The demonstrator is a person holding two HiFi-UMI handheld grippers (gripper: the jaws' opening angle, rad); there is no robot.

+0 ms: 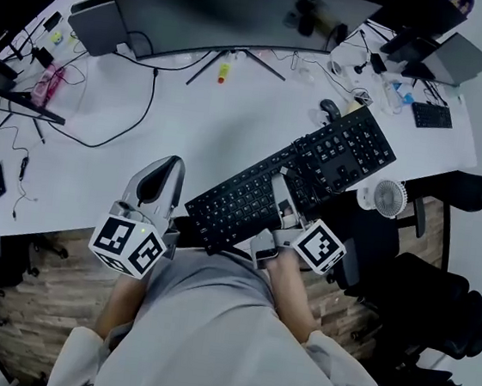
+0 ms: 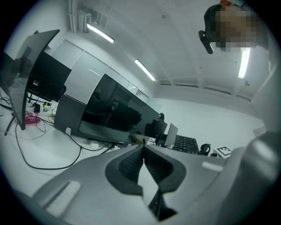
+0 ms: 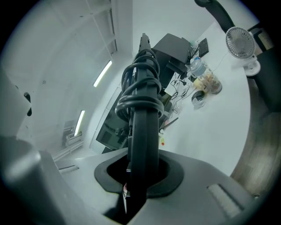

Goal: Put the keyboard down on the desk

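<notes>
Black keyboard (image 1: 341, 152) pinched at its near long edge by right gripper (image 1: 282, 192), lying diagonal over the white desk's (image 1: 214, 128) front edge, cable coiled round it. Right forearm reaches forward, gripper near level. Left gripper (image 1: 164, 170) alongside, tongs pressed together, empty.

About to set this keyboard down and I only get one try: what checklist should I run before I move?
1. Right gripper grip: fingers clamped on the keyboard's near edge. Ok.
2. Cable: coiled round the keyboard, not trailing. Ok.
3. Landing spot: bare desk beside the keyboard. Ok.
4. Mouse by the keyboard's far end: gap unclear. Cannot tell.
5. Left gripper: fingers together, empty. Ok.
</notes>
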